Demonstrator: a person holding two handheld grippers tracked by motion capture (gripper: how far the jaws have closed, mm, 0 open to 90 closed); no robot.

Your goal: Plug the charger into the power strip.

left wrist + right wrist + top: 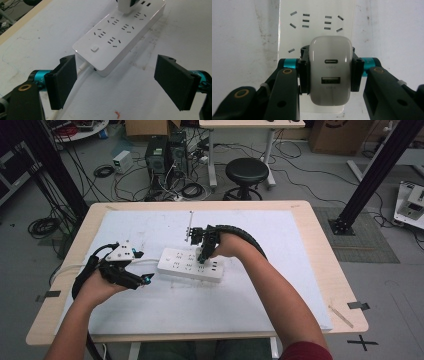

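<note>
A white power strip (189,265) with several sockets lies in the middle of the white mat; it also shows as the power strip (120,32) and power strip (315,22). My right gripper (202,258) points down over its right half, shut on a white USB charger (330,72) with two ports facing the camera. The charger (126,5) sits on or just over the strip; whether it is plugged in I cannot tell. My left gripper (117,82) stands open just off the strip's left end, beside the white cord (82,67), with nothing between its jaws.
The mat (150,305) covers most of the wooden table (325,270). A thin metal rod (190,222) lies behind the right hand. A black stool (246,172), computers and cables stand on the floor beyond the far edge.
</note>
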